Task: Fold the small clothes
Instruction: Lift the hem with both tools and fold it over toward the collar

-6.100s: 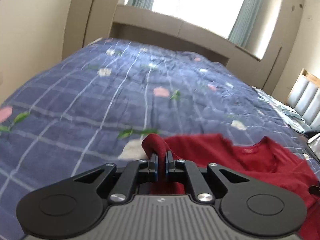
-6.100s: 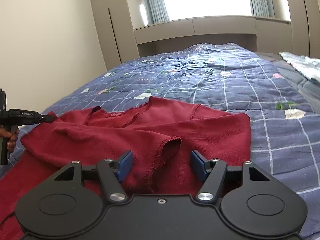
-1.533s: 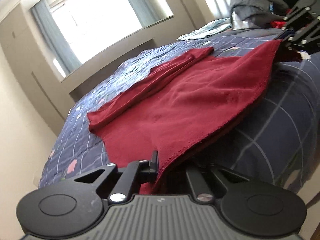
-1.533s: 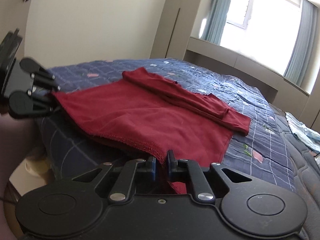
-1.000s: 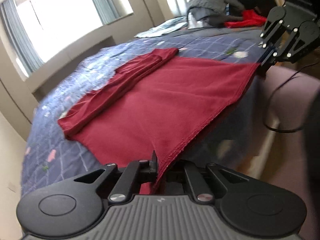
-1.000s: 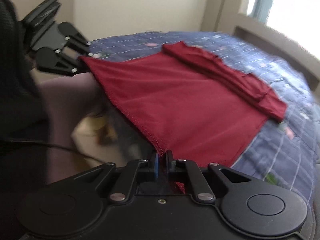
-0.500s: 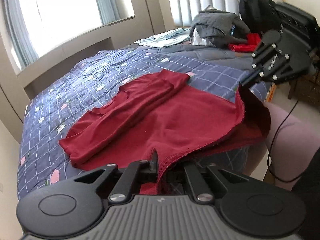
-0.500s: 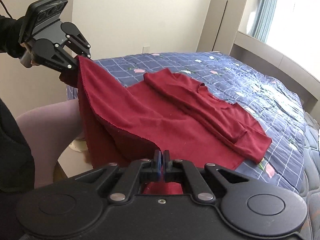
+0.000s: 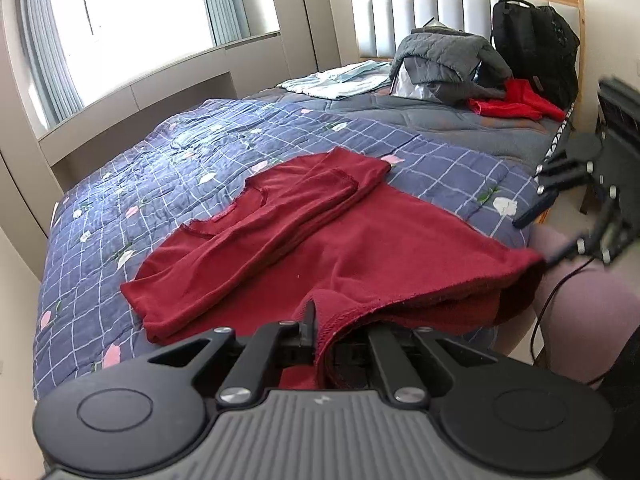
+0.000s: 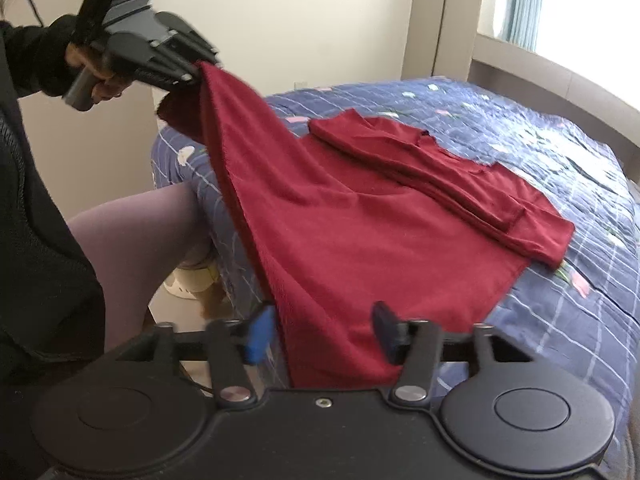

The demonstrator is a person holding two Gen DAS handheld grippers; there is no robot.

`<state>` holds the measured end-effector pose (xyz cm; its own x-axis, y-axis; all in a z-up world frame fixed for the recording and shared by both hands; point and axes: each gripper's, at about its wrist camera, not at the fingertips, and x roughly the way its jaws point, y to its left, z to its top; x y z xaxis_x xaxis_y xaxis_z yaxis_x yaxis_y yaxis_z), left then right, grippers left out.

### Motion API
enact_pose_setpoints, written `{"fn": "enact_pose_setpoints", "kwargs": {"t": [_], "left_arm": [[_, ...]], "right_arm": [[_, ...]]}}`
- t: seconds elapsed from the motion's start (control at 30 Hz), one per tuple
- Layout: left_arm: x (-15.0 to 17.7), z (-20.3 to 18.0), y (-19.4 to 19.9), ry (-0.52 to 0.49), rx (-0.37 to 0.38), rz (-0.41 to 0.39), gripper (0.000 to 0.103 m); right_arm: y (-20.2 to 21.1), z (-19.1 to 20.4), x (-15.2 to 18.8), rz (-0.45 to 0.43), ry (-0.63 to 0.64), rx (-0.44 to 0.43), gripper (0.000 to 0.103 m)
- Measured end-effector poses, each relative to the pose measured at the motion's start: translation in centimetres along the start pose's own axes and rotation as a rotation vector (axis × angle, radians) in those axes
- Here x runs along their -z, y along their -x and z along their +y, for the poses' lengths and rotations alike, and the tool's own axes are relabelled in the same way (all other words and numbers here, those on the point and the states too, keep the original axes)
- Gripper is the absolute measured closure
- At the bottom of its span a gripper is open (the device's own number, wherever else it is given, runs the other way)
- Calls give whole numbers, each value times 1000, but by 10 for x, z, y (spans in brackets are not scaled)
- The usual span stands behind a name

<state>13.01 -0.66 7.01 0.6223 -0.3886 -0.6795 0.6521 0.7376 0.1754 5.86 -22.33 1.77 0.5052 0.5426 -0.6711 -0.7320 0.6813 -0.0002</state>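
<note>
A dark red sweater (image 9: pixel 360 240) lies on the blue checked quilt (image 9: pixel 180 168), its sleeves folded across the chest. My left gripper (image 9: pixel 316 332) is shut on the hem's corner. In the right wrist view that gripper (image 10: pixel 192 68) is held high, lifting the corner so the sweater (image 10: pixel 360 220) slopes up from the quilt (image 10: pixel 560 160). My right gripper (image 10: pixel 322 332) is opening. The other end of the hem hangs loose between its blue pads (image 10: pixel 260 332), and neither pad presses on it. In the left wrist view one of its fingers (image 9: pixel 535 211) shows blurred beside the bed's corner.
At the headboard (image 9: pixel 460 4) lie a grey jacket (image 9: pixel 448 60), a black backpack (image 9: pixel 536 40), a red garment (image 9: pixel 516 104) and pale blue cloth (image 9: pixel 340 80). The person's leg (image 10: pixel 140 232) stands against the bed's edge, with a white object (image 10: pixel 192 284) on the floor.
The right gripper's jaws have parted and let the hem go. That side of the sweater has sunk to the bed's edge. The left gripper keeps its corner lifted.
</note>
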Motion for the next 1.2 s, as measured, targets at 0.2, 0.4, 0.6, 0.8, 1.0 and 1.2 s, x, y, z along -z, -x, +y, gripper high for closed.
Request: {"fn": "enact_pose_setpoints", "kwargs": {"t": [0.2, 0.4, 0.6, 0.8, 1.0, 1.2], "left_arm": [[-30, 1, -8, 19, 17, 28, 99], [-67, 6, -14, 58, 54, 65, 99], [-85, 8, -9, 97, 72, 49, 99], [-87, 6, -5, 99, 62, 26, 99], [-78, 9, 1, 117, 51, -6, 99], [-72, 10, 4, 118, 45, -22, 99]], "right_arm": [[-23, 24, -29, -148, 42, -47, 20], [-45, 55, -59, -245, 113, 58, 17], [-63, 78, -65, -273, 146, 435, 17], [-73, 85, -51, -249, 173, 722, 18], [-47, 94, -29, -251, 153, 832, 20], [-25, 93, -18, -230, 153, 769, 42]]}}
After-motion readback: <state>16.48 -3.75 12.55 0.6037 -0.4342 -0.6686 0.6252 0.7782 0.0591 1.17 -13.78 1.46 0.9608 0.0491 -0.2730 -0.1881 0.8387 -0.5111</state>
